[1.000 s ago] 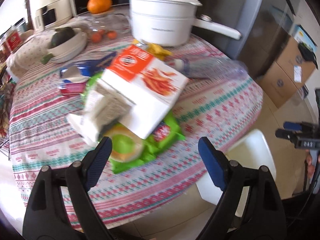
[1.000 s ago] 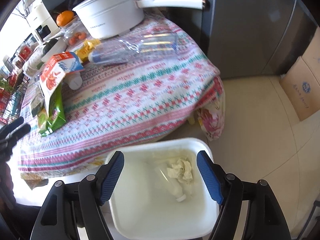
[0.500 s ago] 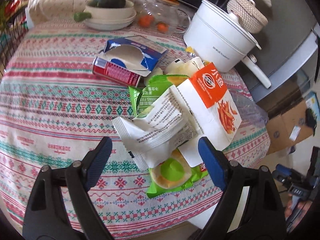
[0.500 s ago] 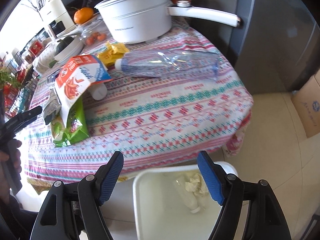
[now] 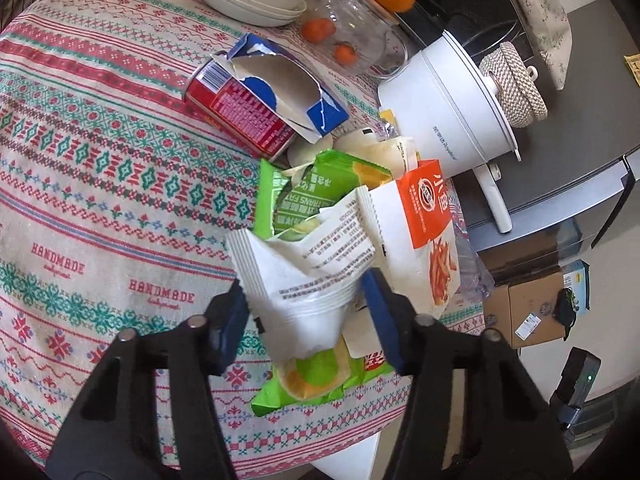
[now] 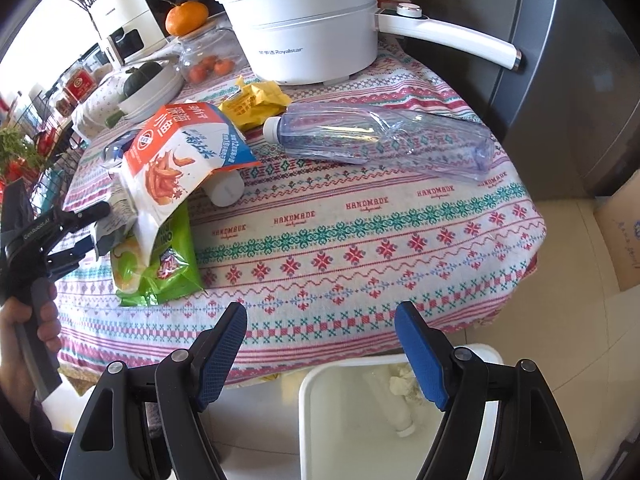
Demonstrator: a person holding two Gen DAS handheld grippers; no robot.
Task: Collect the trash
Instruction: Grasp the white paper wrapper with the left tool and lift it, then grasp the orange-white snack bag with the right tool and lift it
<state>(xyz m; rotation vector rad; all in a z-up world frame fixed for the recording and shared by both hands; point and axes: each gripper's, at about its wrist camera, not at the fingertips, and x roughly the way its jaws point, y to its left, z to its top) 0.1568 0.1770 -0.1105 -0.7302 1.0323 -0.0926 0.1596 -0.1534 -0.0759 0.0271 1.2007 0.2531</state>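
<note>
A pile of trash lies on the patterned tablecloth (image 5: 100, 208). A white snack bag with an orange label (image 5: 320, 272) lies on top, over a green snack bag (image 5: 320, 380). My left gripper (image 5: 310, 320) has its blue pads on either side of the white bag's crumpled end. From the right wrist view the left gripper (image 6: 86, 236) pinches that bag (image 6: 168, 168). A torn red and blue carton (image 5: 256, 108), a yellow wrapper (image 6: 252, 106) and a crushed clear bottle (image 6: 380, 140) lie nearby. My right gripper (image 6: 320, 344) is open and empty over the table's edge.
A white bin (image 6: 360, 420) with crumpled tissue stands on the floor below the right gripper. A white pot (image 6: 312, 32), a glass jar with an orange on top (image 6: 208, 56) and a bowl (image 6: 148, 88) stand at the back. Cardboard boxes (image 5: 528, 308) sit on the floor.
My left gripper moved in over the pile and closed around the white bag's end. My right gripper rose from over the bin toward the table edge.
</note>
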